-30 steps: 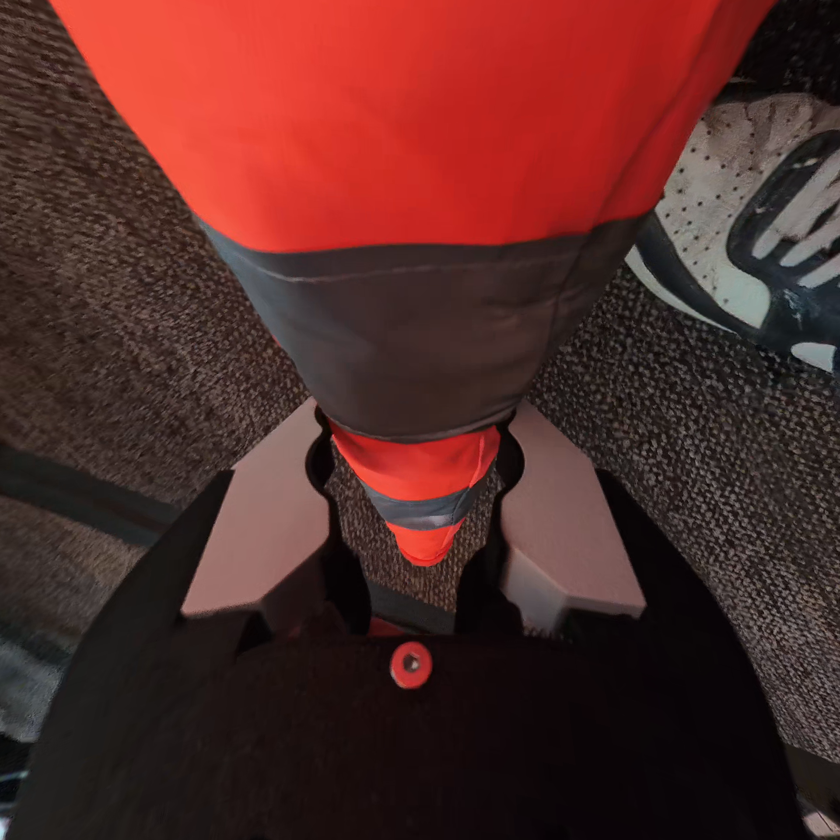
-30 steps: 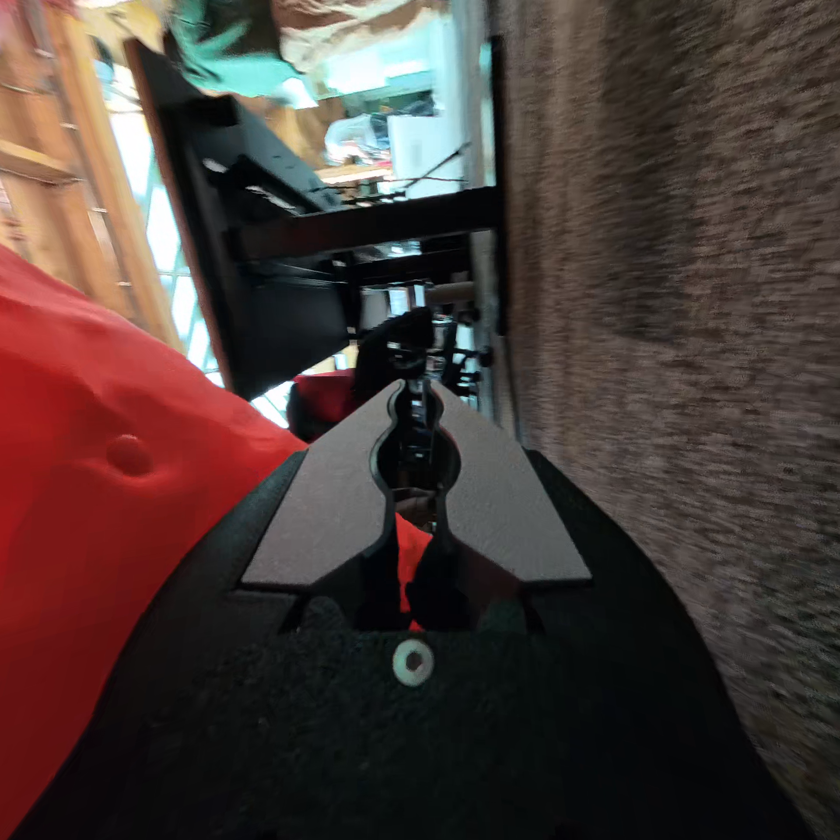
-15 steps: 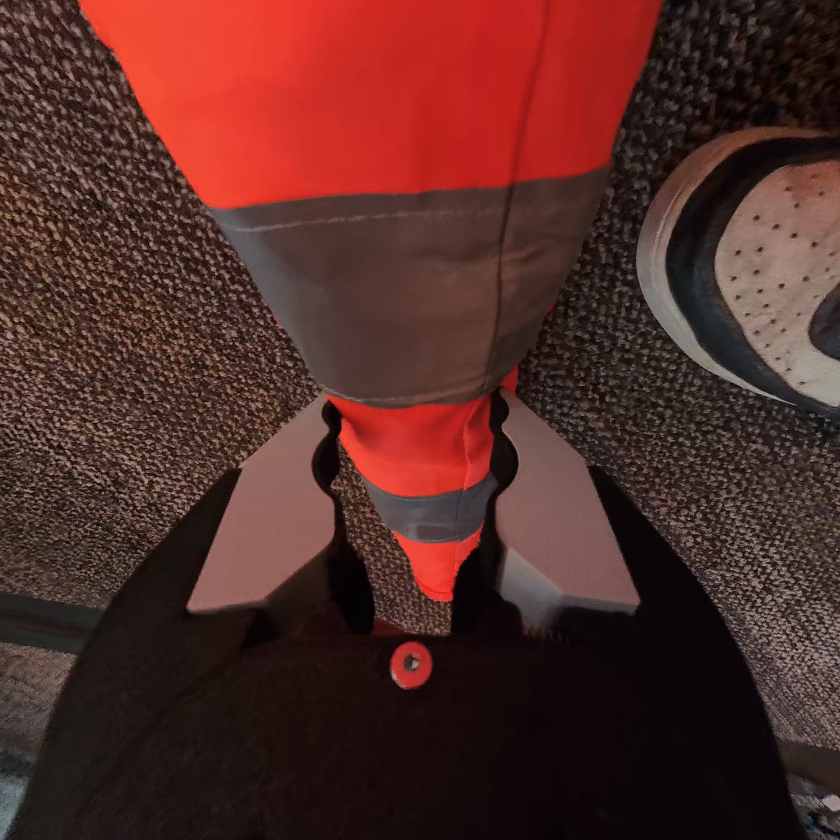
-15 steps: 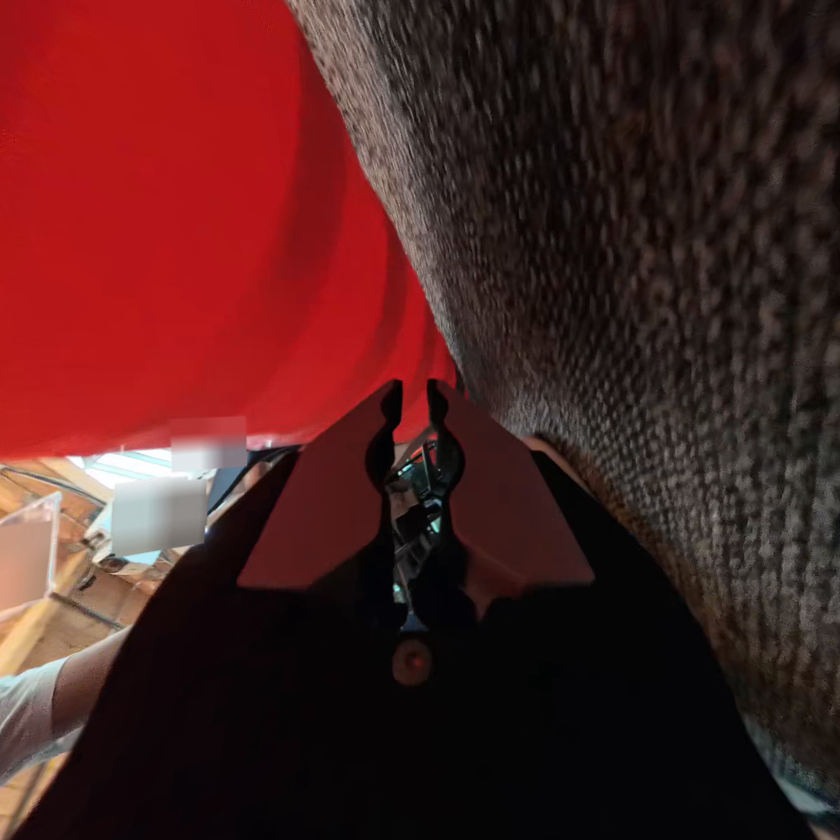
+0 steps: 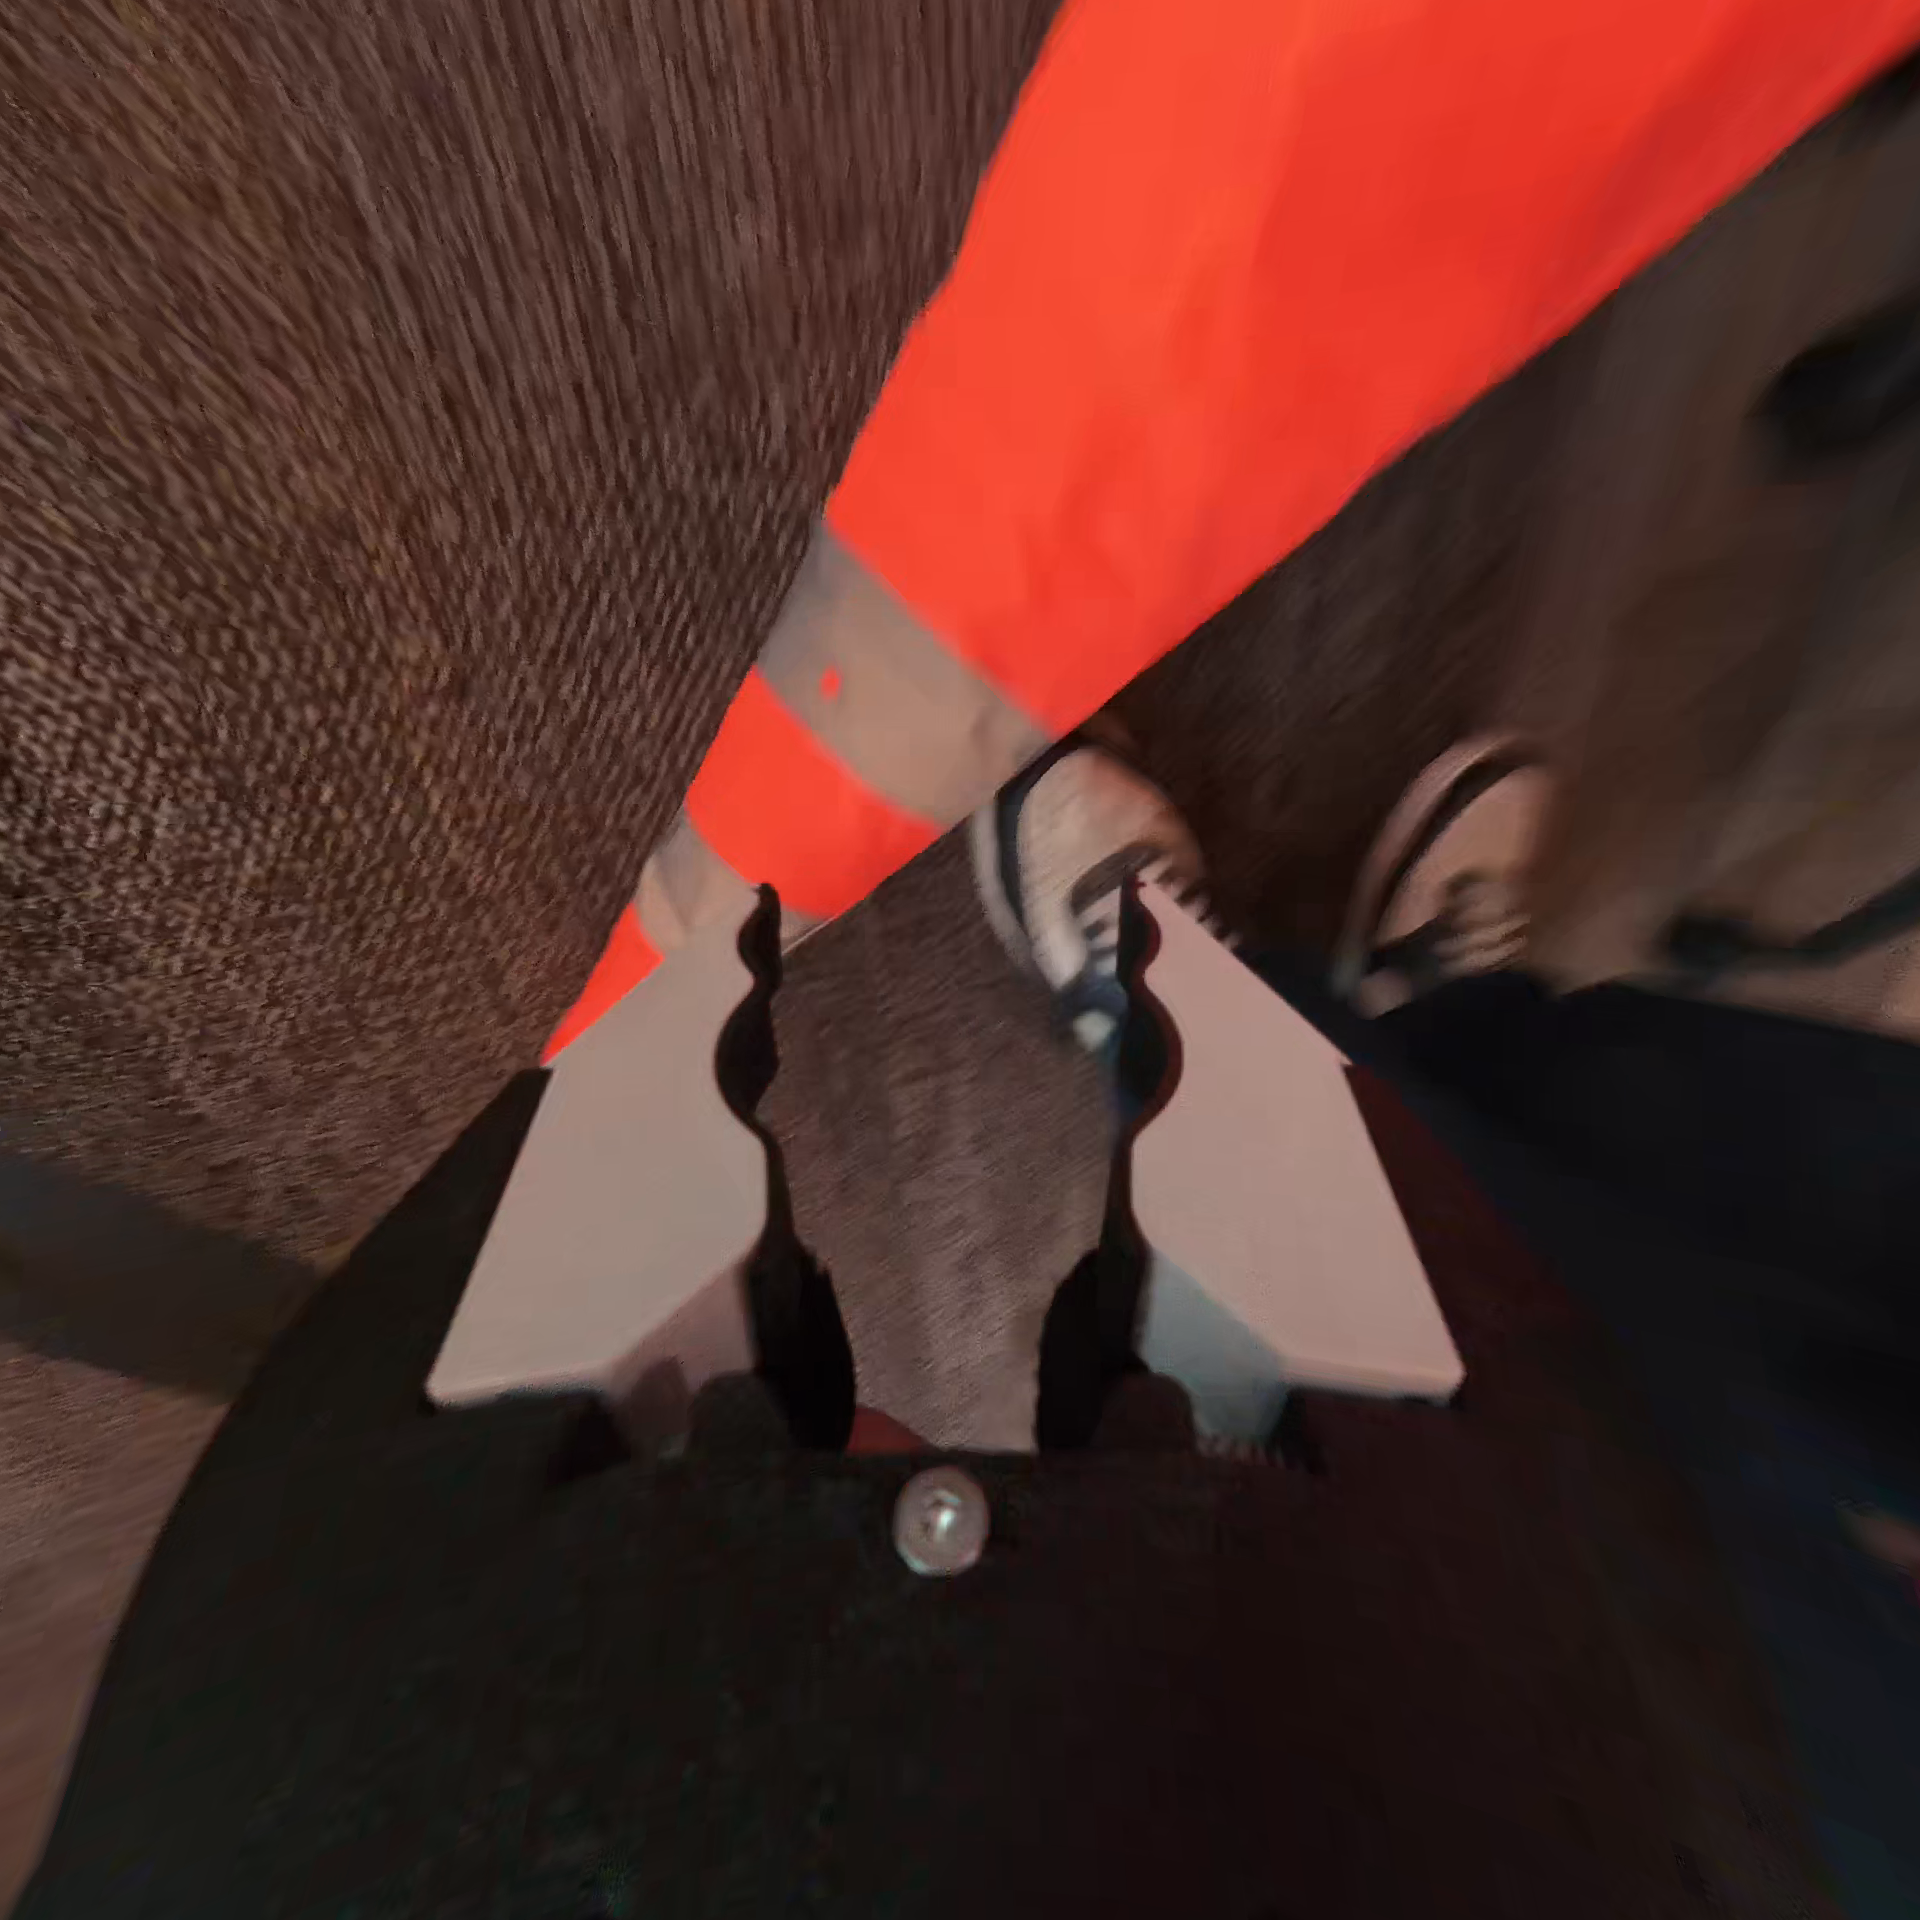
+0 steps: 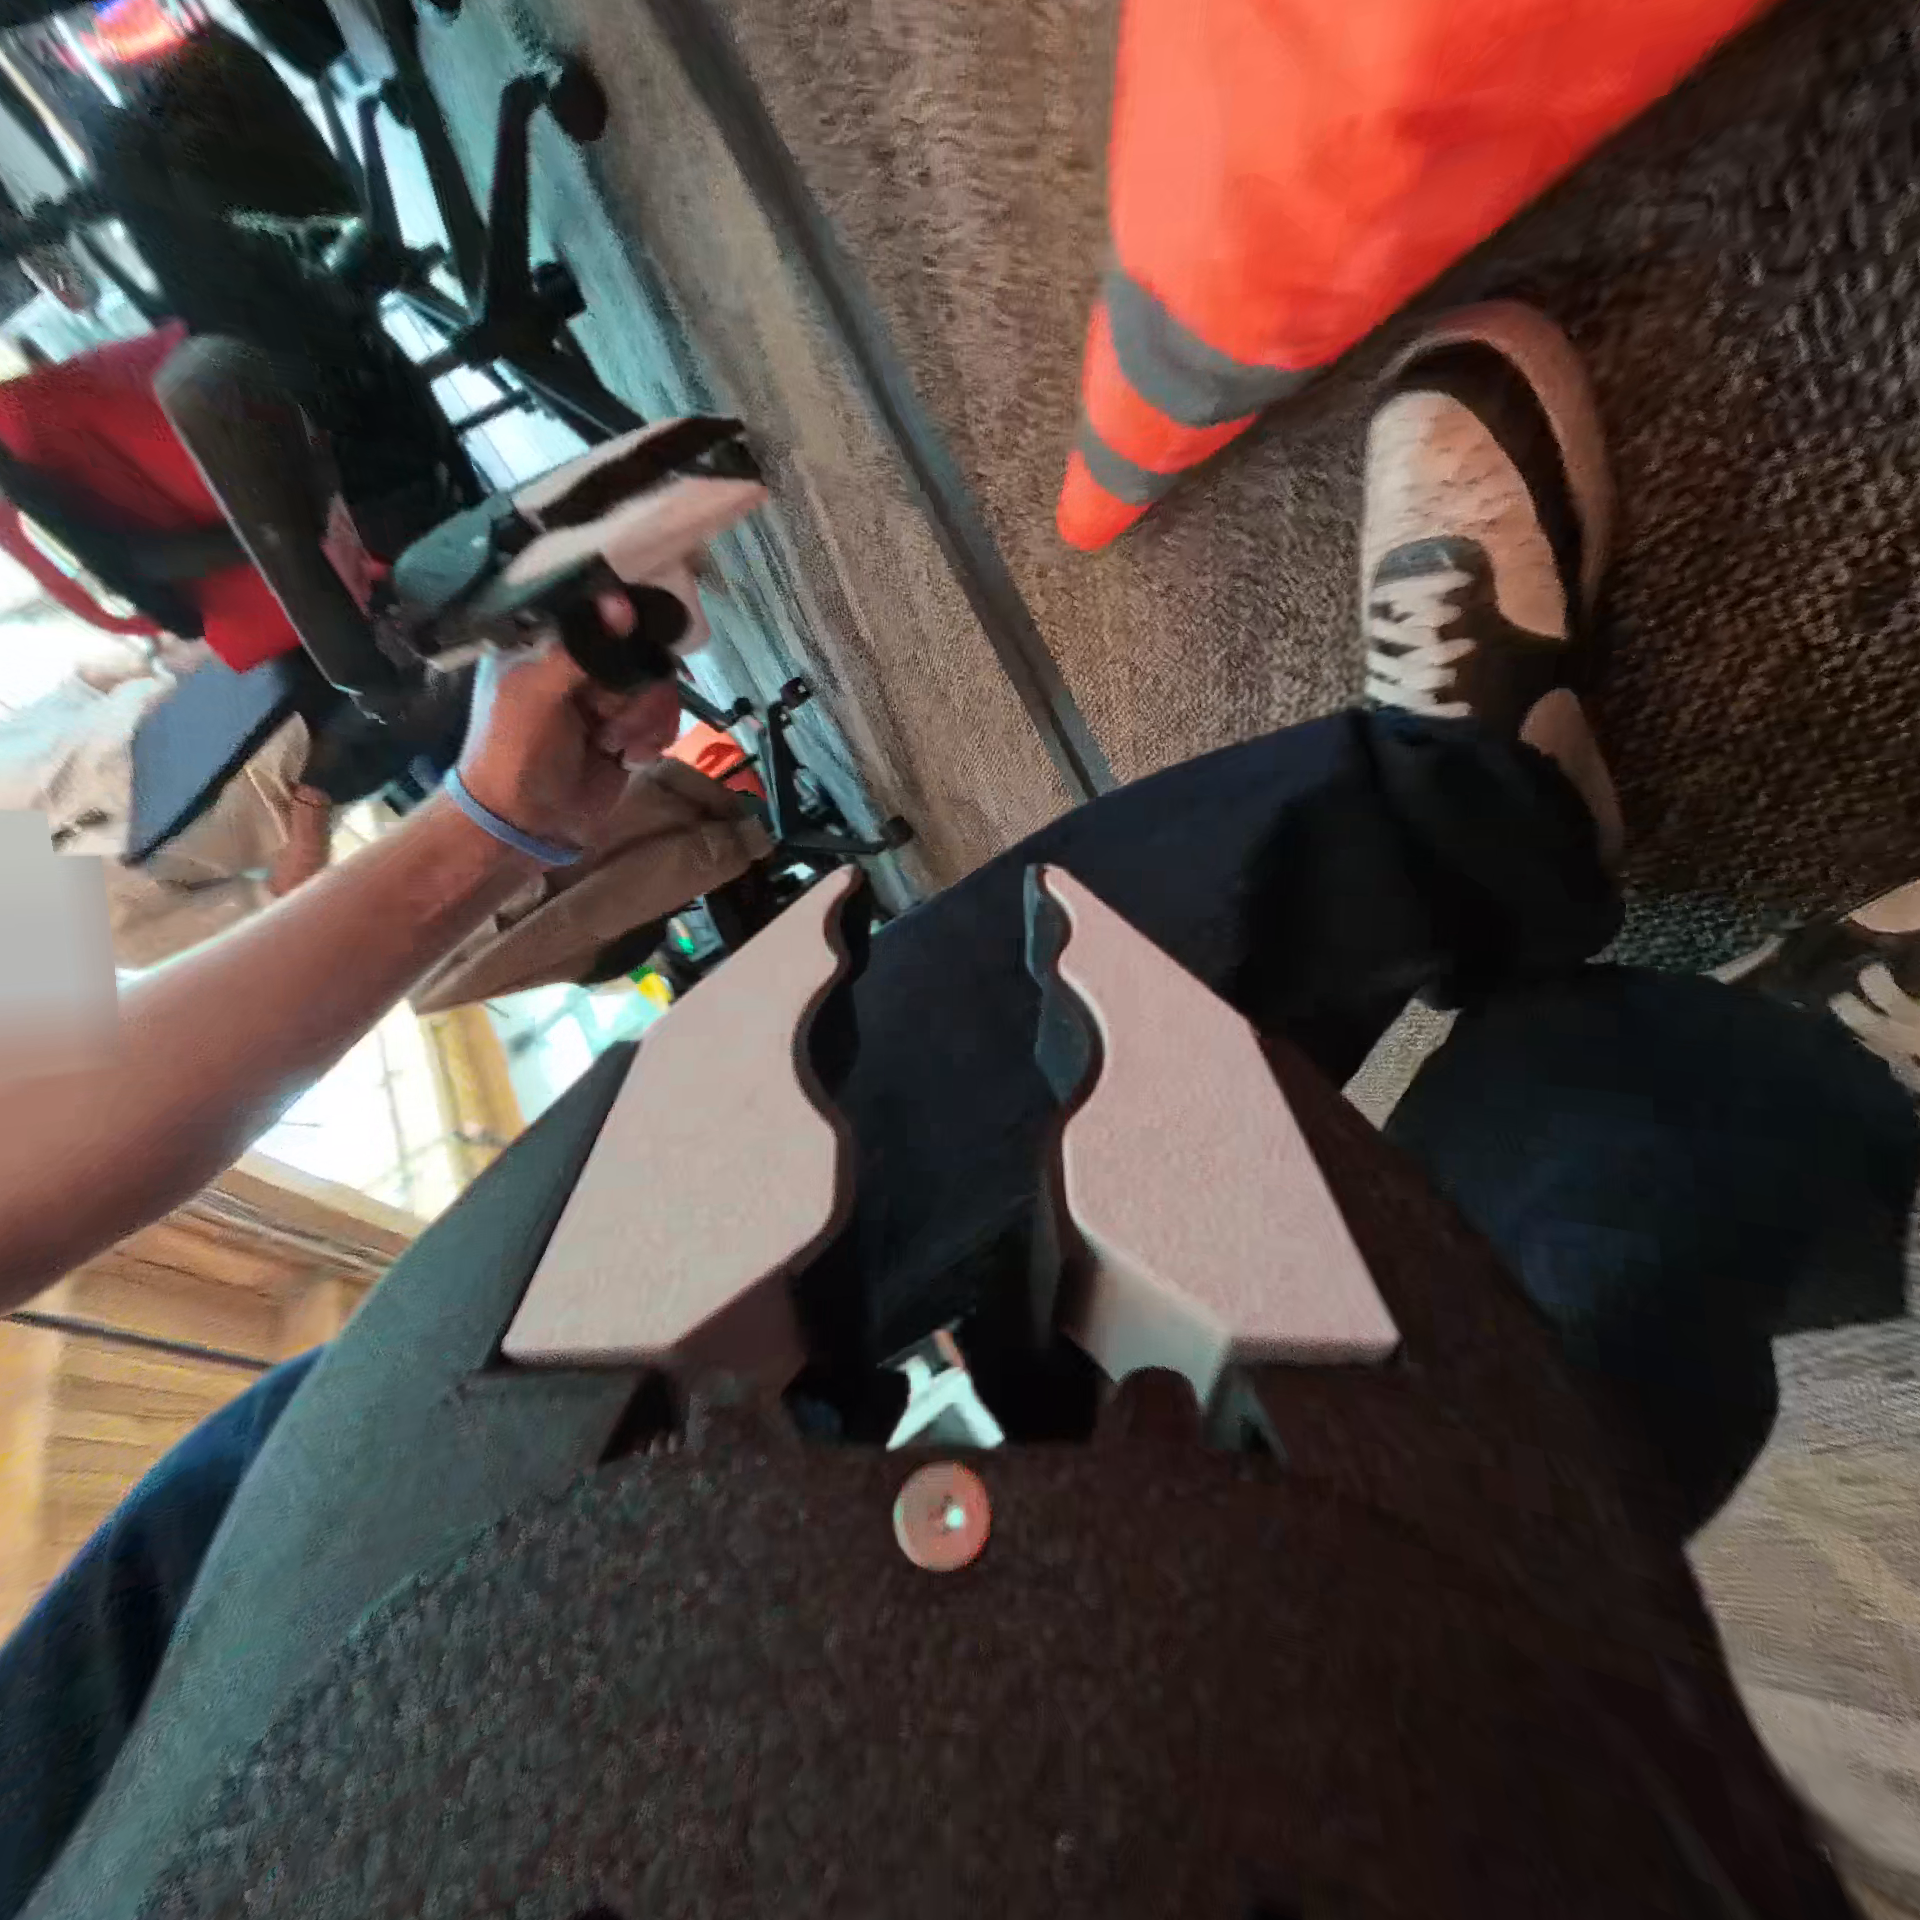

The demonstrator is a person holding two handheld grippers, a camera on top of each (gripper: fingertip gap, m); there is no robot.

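An orange high-visibility garment (image 5: 1195, 364) with grey reflective bands hangs down to the brown carpet (image 5: 364, 520). My left gripper (image 5: 948, 904) is open and empty, and its left fingertip lies just below the garment's lower end. My right gripper (image 6: 943, 883) is open and empty and points at dark trousers (image 6: 1247, 883), well apart from the garment (image 6: 1351, 156). The right wrist view also shows the left gripper (image 6: 748, 473), held in a hand (image 6: 561, 727), to the left of the garment's tip.
Two white-and-black shoes (image 5: 1091, 862) (image 5: 1444, 862) stand on the carpet by the garment; one also shows in the right wrist view (image 6: 1475, 520). An office chair base (image 6: 499, 208) and a red seat (image 6: 83, 447) lie beyond the carpet edge strip (image 6: 935, 468). The gap from one gripper's tips to the other's is roughly 25 cm.
Both views have swung and blurred. The garment, which hung between my left fingers, now lies up and to the right. My right gripper has opened from nearly shut and pulled away from the garment.
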